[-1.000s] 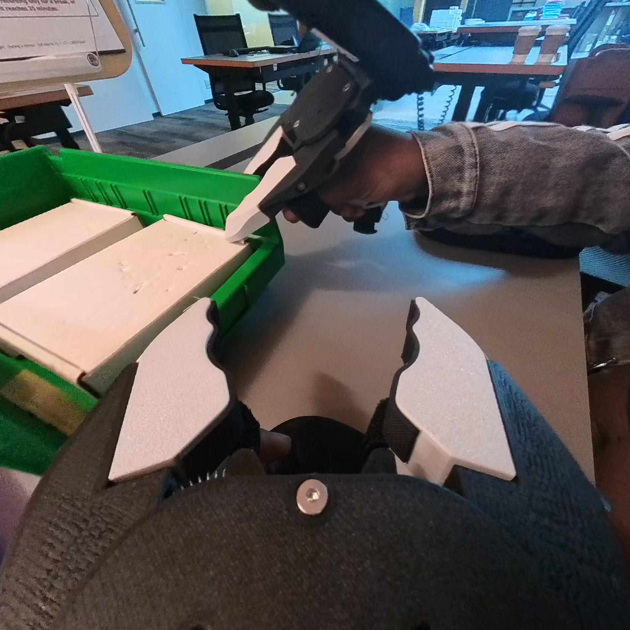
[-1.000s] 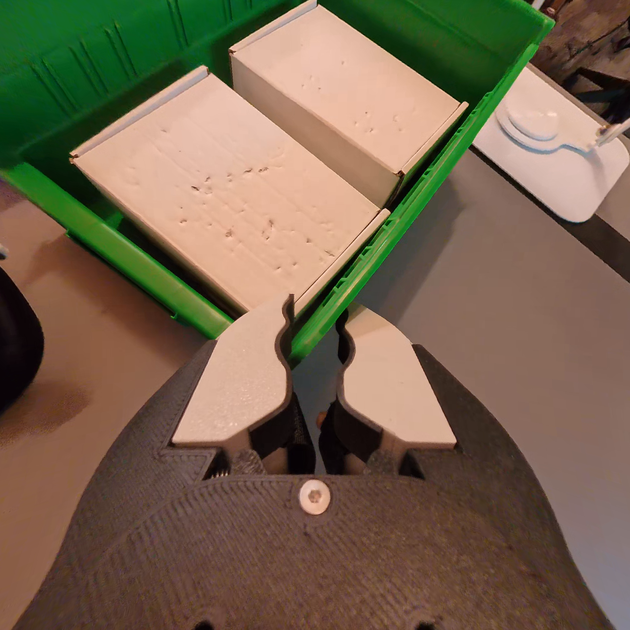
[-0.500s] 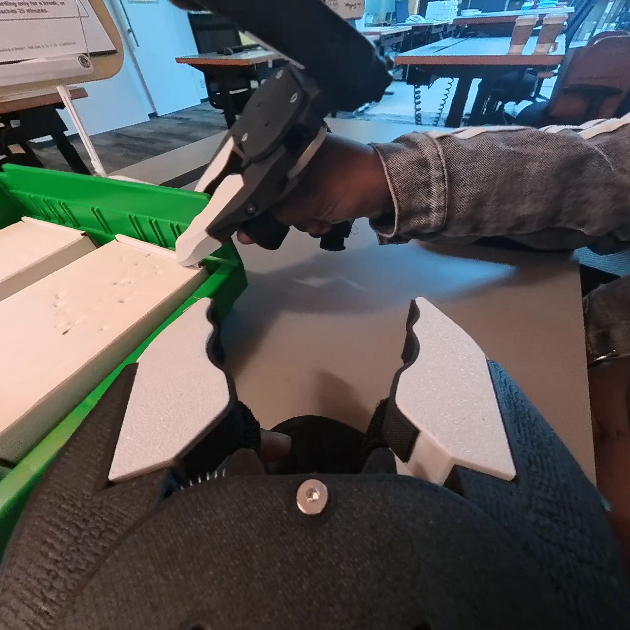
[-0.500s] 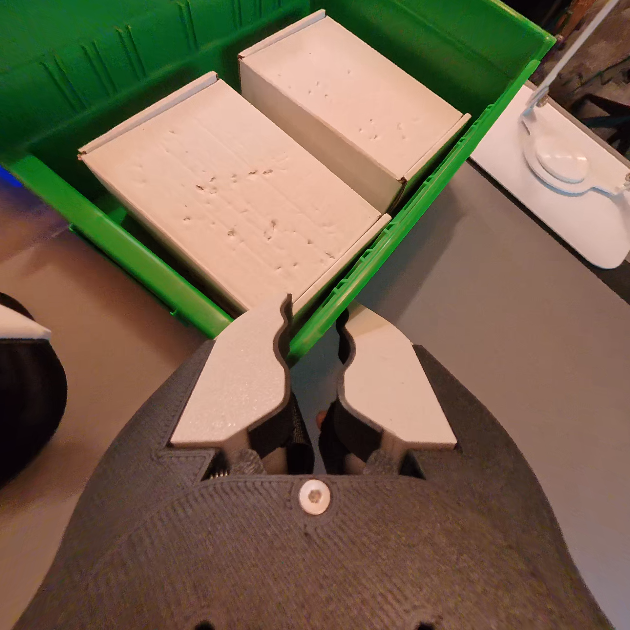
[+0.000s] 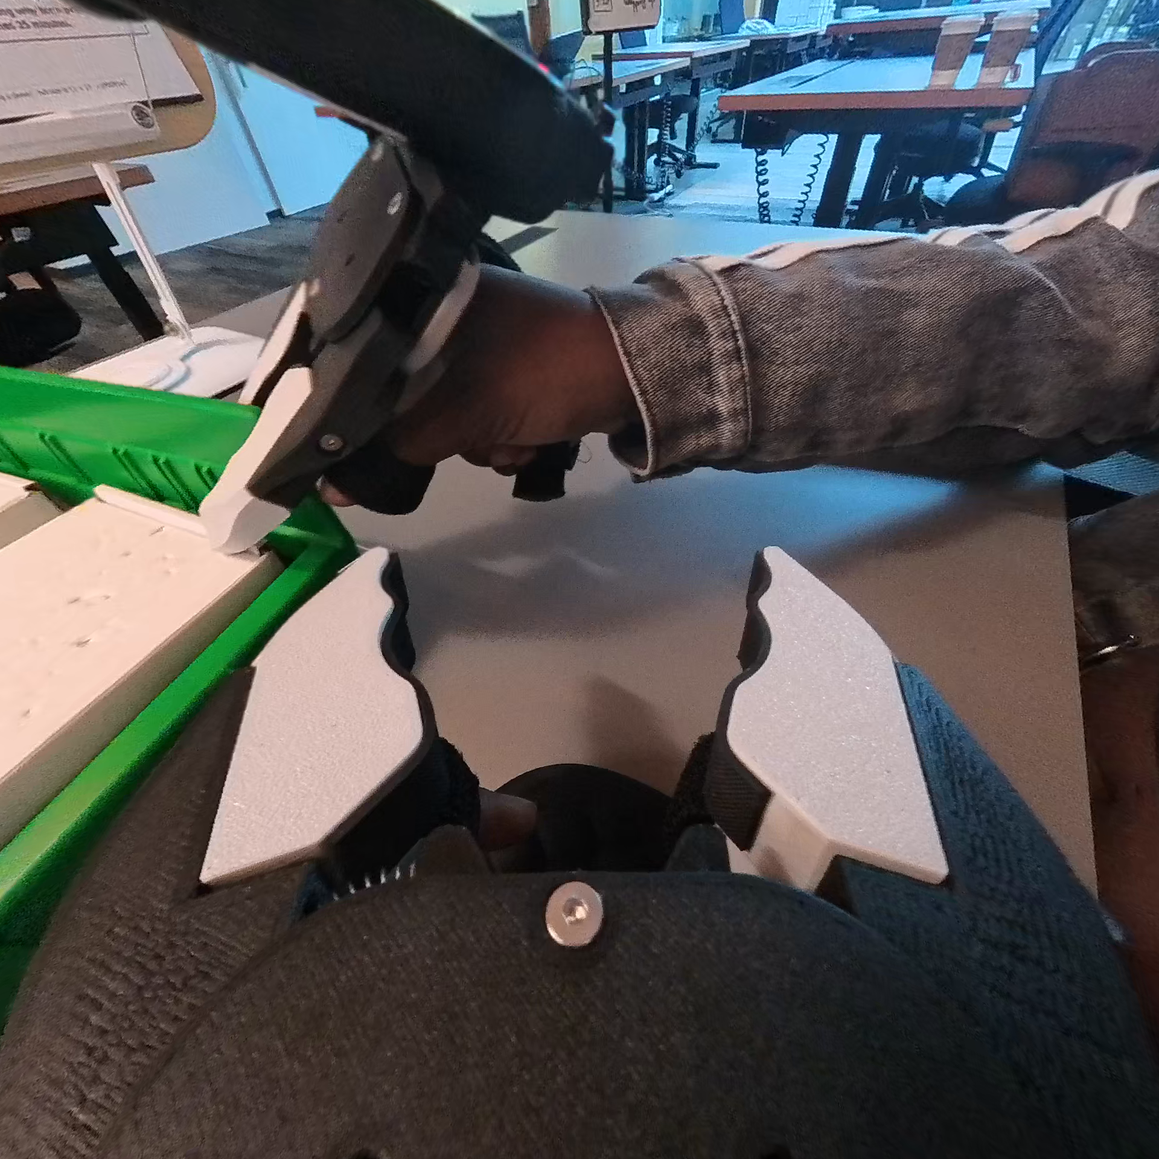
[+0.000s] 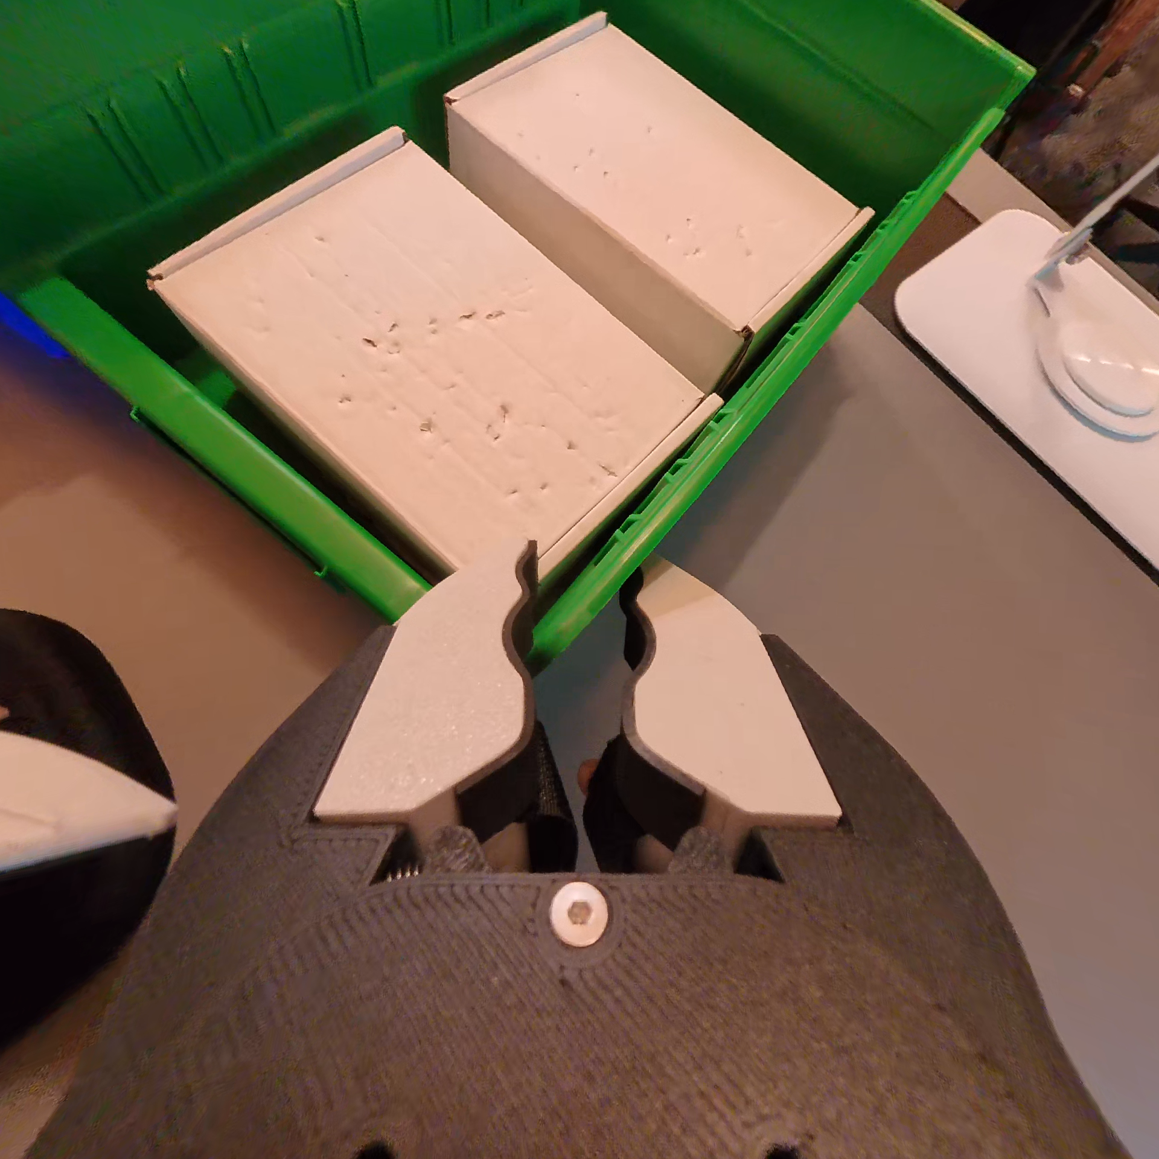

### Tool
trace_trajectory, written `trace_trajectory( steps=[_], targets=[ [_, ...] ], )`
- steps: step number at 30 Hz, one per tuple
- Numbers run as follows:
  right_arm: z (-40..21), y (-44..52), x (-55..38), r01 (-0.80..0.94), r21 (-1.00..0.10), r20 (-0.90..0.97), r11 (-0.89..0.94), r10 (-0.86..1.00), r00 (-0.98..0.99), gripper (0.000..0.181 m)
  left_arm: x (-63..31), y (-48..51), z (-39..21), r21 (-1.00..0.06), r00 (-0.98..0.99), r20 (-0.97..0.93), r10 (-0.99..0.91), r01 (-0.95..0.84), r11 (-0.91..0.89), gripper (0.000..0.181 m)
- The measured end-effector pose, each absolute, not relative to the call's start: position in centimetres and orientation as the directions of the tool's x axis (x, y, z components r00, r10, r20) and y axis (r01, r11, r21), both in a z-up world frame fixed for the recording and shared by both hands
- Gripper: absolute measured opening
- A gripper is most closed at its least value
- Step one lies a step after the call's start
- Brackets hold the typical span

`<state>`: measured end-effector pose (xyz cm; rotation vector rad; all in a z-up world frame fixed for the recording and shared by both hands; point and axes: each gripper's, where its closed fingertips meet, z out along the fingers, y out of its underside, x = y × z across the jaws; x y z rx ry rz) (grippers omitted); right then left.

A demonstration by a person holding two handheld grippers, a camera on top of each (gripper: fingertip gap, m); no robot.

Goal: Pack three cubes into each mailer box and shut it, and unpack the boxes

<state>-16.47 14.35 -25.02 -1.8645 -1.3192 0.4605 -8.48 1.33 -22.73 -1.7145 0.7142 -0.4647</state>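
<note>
Two closed white mailer boxes lie side by side in a green bin (image 6: 897, 207): a near box (image 6: 426, 376) and a far box (image 6: 646, 163). My right gripper (image 6: 580, 577) is shut on the bin's wall at its near corner, one finger inside by the near box, the other outside. It also shows in the left wrist view (image 5: 241, 520), tip at the bin's (image 5: 125, 414) corner over the near box (image 5: 94, 614). My left gripper (image 5: 574, 564) is open and empty, low over the grey table beside the bin. No cubes show.
A white stand base (image 6: 978, 351) with a thin post sits on the table beyond the bin's far side. A person's hand and denim sleeve (image 5: 846, 351) reach across behind the left gripper. Something blue (image 6: 25, 326) shows at the bin's left edge. Desks and chairs stand farther back.
The right gripper has kept its hold on the bin wall and the bin has shifted with it against the white stand base. The left gripper has come closer to the bin, still open.
</note>
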Motion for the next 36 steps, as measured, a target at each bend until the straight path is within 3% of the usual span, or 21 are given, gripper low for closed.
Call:
trace_trajectory(
  steps=[5, 8, 12, 14, 17, 20, 22, 26, 29, 34, 36],
  targets=[
    [-25.0, 14.0, -18.3, 0.623, -0.768, 0.119, -0.15, 0.922, 0.368, 0.026, -8.5, 1.3, -22.7, -0.965, 0.735, -0.055, -0.676, -0.212, -0.152, 0.103],
    [-23.7, 14.0, -17.6, 0.605, -0.788, 0.127, -0.115, 0.931, 0.342, 0.05, -8.6, 1.3, -22.6, -0.968, 0.735, -0.048, -0.676, -0.201, -0.149, 0.103],
    [-20.3, 13.4, -12.9, 0.569, -0.822, 0.188, -0.024, 0.931, 0.312, 0.073, -8.8, 1.3, -22.3, -0.972, 0.74, -0.032, -0.672, -0.18, -0.151, 0.103],
    [-19.3, 12.6, -9.0, 0.544, -0.839, 0.195, -0.002, 0.932, 0.304, 0.077, -9.2, 1.0, -21.6, -0.975, 0.739, -0.026, -0.674, -0.168, -0.147, 0.103],
    [-19.7, 10.7, -2.6, 0.508, -0.861, 0.159, 0.009, 0.954, 0.253, 0.077, -12.5, 0.1, -20.9, -0.937, 0.772, -0.116, -0.625, -0.293, -0.188, 0.103],
    [-21.7, 8.8, 3.4, 0.465, -0.884, 0.067, -0.044, 0.973, 0.22, 0.078, -17.9, -1.8, -20.1, -0.861, 0.794, -0.234, -0.561, -0.437, -0.259, 0.103],
    [-22.7, 7.7, 6.3, 0.411, -0.906, -0.01, -0.103, 0.975, 0.223, 0.083, -22.4, -3.5, -20.4, -0.779, 0.784, -0.309, -0.539, -0.534, -0.329, 0.086],
    [-22.3, 6.2, 9.0, 0.252, -0.961, -0.055, -0.116, 0.97, 0.238, 0.084, -31.8, -6.2, -22.7, -0.537, 0.722, -0.419, -0.55, -0.686, -0.491, 0.078],
    [-21.0, 5.8, 9.2, 0.192, -0.981, 0.025, -0.022, 0.971, 0.237, 0.083, -37.5, -7.0, -24.4, -0.355, 0.647, -0.524, -0.554, -0.757, -0.548, 0.075],
    [-21.6, 5.3, 8.6, 0.226, -0.974, 0.048, 0.001, 0.978, 0.202, 0.088, -40.6, -6.6, -25.2, -0.367, 0.652, -0.569, -0.501, -0.747, -0.554, 0.068],
    [-21.8, 5.2, 8.5, 0.239, -0.971, 0.046, -0.001, 0.98, 0.193, 0.087, -42.1, -6.3, -25.4, -0.308, 0.593, -0.629, -0.503, -0.784, -0.538, 0.065]
  ],
)
